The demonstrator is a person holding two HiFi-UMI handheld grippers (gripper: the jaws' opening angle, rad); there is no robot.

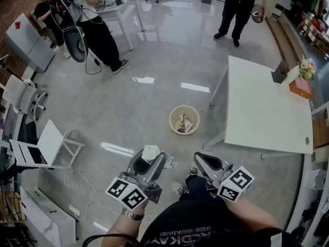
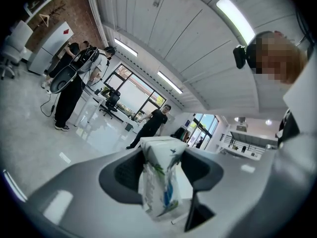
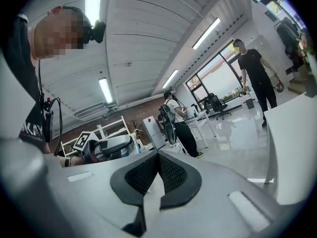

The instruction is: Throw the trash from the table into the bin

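My left gripper [image 1: 153, 159] is shut on a white milk carton [image 1: 150, 152] with green and blue print. In the left gripper view the carton [image 2: 159, 185] stands upright between the dark pads [image 2: 121, 175]. My right gripper [image 1: 202, 162] is shut with nothing in it; its two pads [image 3: 174, 175] meet at their tips in the right gripper view. Both grippers hang low in front of the person's body, above the grey floor. The round beige bin [image 1: 184, 120] stands on the floor ahead of them, with some trash inside.
A white table [image 1: 259, 112] stands to the right of the bin, with a brown box [image 1: 280, 72], flowers [image 1: 307, 67] and an orange box [image 1: 300, 87] at its far corner. White chairs [image 1: 49, 145] stand at the left. People stand [image 1: 97, 32] at the back of the room.
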